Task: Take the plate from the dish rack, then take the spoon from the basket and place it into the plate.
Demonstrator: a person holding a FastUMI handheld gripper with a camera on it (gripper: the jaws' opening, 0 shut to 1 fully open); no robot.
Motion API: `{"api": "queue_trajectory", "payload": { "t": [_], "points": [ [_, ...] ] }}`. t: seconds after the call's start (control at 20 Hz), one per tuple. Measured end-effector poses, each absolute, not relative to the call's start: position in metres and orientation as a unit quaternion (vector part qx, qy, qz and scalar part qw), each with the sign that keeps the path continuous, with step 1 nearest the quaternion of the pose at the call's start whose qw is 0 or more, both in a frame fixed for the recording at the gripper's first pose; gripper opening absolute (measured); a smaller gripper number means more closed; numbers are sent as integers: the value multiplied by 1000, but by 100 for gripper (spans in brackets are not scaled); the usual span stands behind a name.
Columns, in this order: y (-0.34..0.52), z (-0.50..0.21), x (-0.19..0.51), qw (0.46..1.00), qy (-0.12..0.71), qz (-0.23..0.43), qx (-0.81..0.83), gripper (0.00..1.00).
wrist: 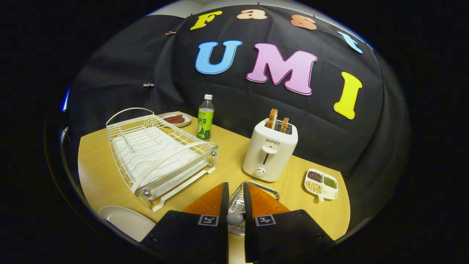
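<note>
gripper (234, 198) fingers nearly together around the spoon (235, 219) over the basket (256, 186); toaster (270, 152) just beyond, dish rack (157, 154) beside, plate (126, 221) at the table's (227, 161) near edge.

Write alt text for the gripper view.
The tool has its fingers nearly closed around a spoon handle above a wire basket. On the wooden table beyond stand an empty dish rack, a toaster and a bottle; a white plate lies beside the tool.

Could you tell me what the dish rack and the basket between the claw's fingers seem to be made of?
The dish rack looks like white-coated metal wire, judging by its thin bent rods. The basket, between the claw fingers, appears to be bare shiny metal wire.
</note>
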State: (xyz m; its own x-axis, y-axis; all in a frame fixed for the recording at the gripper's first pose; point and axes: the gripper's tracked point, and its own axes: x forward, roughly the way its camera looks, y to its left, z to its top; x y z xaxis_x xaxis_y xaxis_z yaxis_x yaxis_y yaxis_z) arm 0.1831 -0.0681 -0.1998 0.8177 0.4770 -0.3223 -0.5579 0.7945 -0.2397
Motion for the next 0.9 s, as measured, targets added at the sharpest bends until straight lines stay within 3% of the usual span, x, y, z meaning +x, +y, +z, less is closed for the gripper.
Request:
{"api": "queue_trajectory", "payload": {
  "t": [0.5, 0.9],
  "points": [
    [-85, -169, 199, 945, 125, 268, -138, 16],
    [-88, -78, 175, 949, 84, 284, -110, 16]
  ]
}}
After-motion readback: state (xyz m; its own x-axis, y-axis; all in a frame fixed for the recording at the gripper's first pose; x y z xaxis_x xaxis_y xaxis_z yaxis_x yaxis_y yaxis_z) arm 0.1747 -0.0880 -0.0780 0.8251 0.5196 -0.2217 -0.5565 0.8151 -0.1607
